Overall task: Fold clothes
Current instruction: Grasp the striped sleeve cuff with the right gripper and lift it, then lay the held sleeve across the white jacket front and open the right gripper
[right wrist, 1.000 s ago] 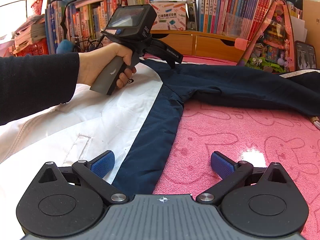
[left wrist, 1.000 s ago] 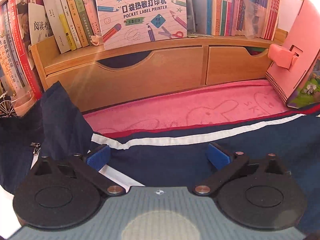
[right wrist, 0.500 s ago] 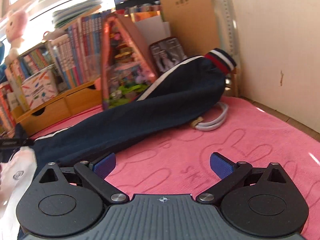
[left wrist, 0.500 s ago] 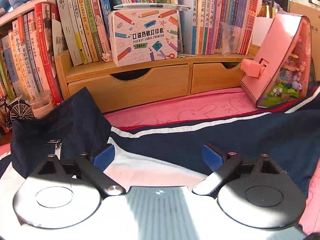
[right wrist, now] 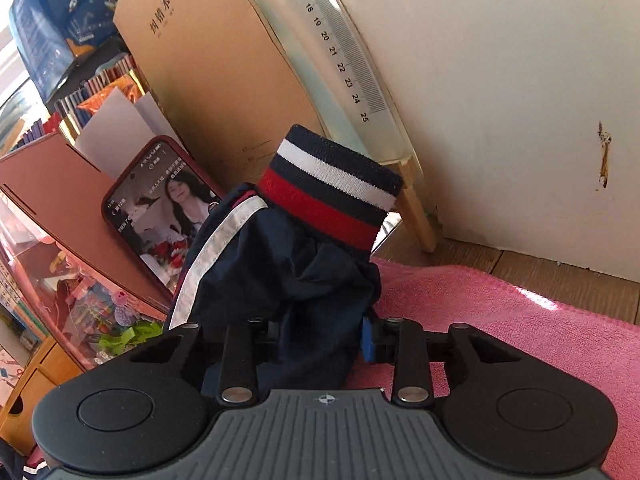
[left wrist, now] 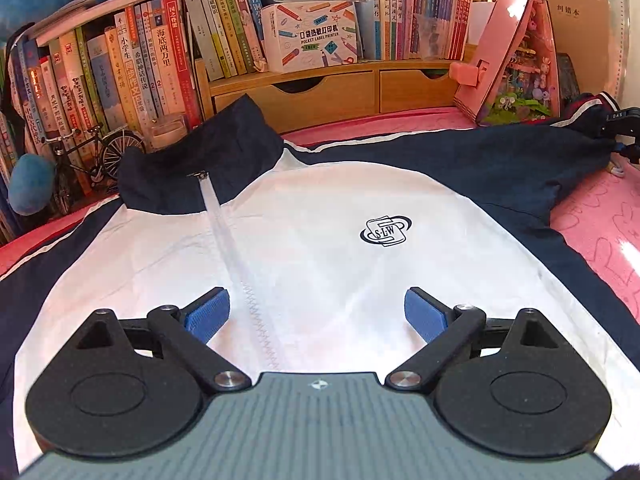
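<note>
The right claw point(right wrist: 320, 336) is clamped on the navy sleeve point(right wrist: 288, 280) just below its striped cuff point(right wrist: 332, 188), which stands up in front of a phone point(right wrist: 160, 208) and a ruler point(right wrist: 340, 52). The left claw point(left wrist: 316, 314) hangs wide open above the white chest of the jacket point(left wrist: 320, 216). The jacket lies spread on a pink towel point(left wrist: 600, 232), collar toward the far bookshelf point(left wrist: 332, 80), its right sleeve stretched out.
</note>
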{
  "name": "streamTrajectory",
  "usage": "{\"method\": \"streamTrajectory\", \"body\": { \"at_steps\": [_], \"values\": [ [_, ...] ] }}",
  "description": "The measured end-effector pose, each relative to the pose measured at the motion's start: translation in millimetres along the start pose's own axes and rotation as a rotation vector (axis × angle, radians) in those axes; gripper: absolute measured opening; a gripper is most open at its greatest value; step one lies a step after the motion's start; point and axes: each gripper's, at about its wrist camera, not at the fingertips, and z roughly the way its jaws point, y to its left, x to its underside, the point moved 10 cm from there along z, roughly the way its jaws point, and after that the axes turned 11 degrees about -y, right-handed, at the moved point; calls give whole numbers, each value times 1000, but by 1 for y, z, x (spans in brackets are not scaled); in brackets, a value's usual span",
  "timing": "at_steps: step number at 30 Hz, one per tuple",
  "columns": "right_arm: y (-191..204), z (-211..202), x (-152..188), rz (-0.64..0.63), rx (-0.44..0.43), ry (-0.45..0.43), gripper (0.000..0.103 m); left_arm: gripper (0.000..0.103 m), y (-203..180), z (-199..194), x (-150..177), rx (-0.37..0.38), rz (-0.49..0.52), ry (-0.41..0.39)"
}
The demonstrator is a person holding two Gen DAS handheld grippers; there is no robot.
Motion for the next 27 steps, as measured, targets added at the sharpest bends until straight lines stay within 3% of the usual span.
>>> {"method": "streamTrajectory", "body": {
  "at_steps": [2,5,9,12,14,18,20,23,25,27],
  "values": [
    [5,1,2,-4,-8,-7,12,96,9,-13,2,-26,15,-15],
    [20,-11,0,-43,-35,-38,9,97,25,-32,8,-66,46,-23],
    [84,-65,-5,-161,-162,-102,8,97,50,-55,19,-118,49,-22],
    [168,-103,9,-289,-337,-116,7,97,68,-71,25,-147,25,-38],
    [239,-133,32,-397,-490,-105,7,97,79,-79,30,-164,6,-46],
    [370,-196,123,-622,-787,-17,7,98,99,-91,40,-197,-27,-60],
    [406,-217,177,-714,-850,59,9,98,106,-95,44,-212,-40,-63],
    [426,-241,235,-810,-872,173,21,98,113,-96,50,-199,-66,-74],
    [423,-252,249,-870,-862,165,30,98,116,-95,55,-184,-91,-79],
    [418,-258,255,-903,-845,159,45,98,117,-92,58,-177,-110,-68]
  ]
}}
